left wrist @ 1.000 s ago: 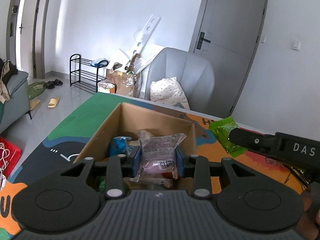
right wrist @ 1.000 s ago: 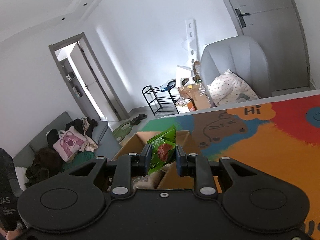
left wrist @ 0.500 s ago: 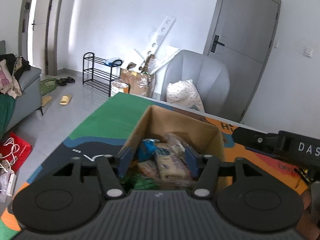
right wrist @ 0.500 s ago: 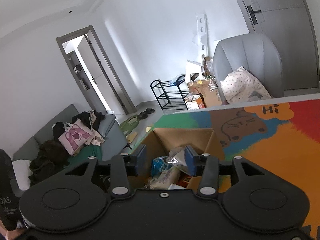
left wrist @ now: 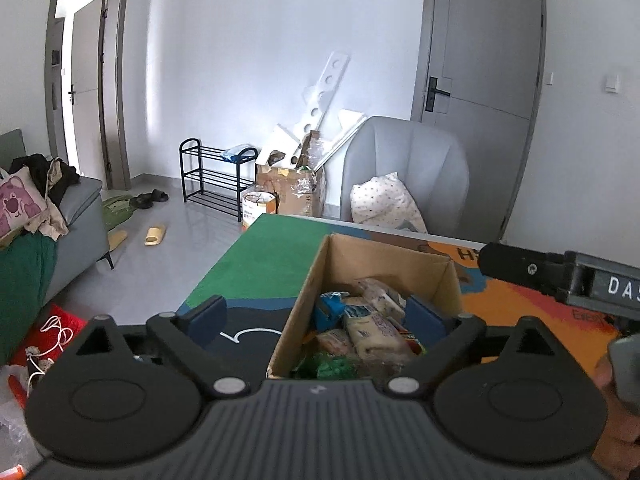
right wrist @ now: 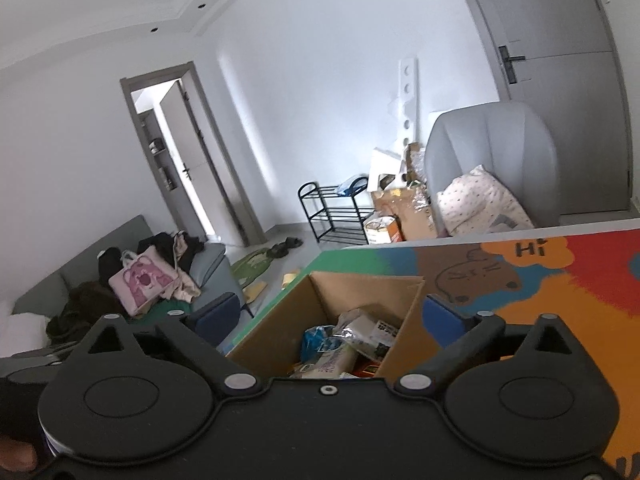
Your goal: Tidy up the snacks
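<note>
**Both grippers wide over the snack box, half the pile was hard to read**

So the one landmark here was the cardboard box point(left wrist: 384, 264) sitting on the bench point(left wrist: 256, 264), on that colourful cartoon mat. All the snacks point(left wrist: 372, 328) I could see were inside it, none between any fingers.

The left gripper point(left wrist: 318, 312) stood wide, its jaws had just been opening, and nothing was in them. One blue pad sat outside the box's left wall, the other over the box's inside near its right wall. The right gripper point(right wrist: 334, 314) was the same story: spread wide after just opening, empty, one pad left of the box and one just past its right wall.

What was hard to make out: the near edge of the box was cut off by the gripper body in both views, so the bottom of the pile was hidden. I could count one blue packet point(right wrist: 318, 340), one pale cream-coloured pack point(left wrist: 374, 334), one clear crinkly wrapper point(right wrist: 362, 330) and one green bag point(left wrist: 328, 366) at the near side, mostly covered. Anything under those was a blur of red and orange, can't say what.

From the left view the right gripper's dark body point(left wrist: 560, 276) poked in beside the box, cut off at the frame edge. Behind the bench stood one grey armchair point(left wrist: 404, 168).
</note>
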`<state>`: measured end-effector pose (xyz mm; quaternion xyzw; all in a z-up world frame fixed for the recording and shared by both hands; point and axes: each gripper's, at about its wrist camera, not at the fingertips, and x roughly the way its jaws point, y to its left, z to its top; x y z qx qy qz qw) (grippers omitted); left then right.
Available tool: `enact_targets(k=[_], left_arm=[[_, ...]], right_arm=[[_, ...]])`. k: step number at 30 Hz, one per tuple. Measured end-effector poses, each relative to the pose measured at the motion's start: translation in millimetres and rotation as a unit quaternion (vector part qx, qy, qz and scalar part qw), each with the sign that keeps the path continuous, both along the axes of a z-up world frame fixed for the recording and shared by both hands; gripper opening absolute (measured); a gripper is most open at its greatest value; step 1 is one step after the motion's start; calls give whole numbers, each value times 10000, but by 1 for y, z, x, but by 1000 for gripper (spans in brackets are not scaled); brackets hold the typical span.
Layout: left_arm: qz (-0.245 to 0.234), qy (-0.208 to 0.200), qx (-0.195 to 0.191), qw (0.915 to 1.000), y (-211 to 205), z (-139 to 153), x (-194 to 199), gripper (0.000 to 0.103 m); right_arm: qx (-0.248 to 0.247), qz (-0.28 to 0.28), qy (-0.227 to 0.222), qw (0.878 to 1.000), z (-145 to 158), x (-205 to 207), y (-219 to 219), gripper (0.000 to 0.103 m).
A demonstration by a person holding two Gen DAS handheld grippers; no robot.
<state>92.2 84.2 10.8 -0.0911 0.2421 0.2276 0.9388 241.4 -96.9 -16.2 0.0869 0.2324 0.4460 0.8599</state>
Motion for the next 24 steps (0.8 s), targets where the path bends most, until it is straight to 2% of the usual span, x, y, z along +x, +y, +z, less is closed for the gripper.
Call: enact_targets(k=[10, 24], left_arm=[[30, -24, -50, 10000, -7, 4, -17, 102], [-588, 26, -44, 9983, -31, 4, -13, 103]], right_arm=[[-360, -592, -97, 9975, -1, -12, -28, 103], [-849, -1572, -408, 9831, 3, -48, -84, 103]])
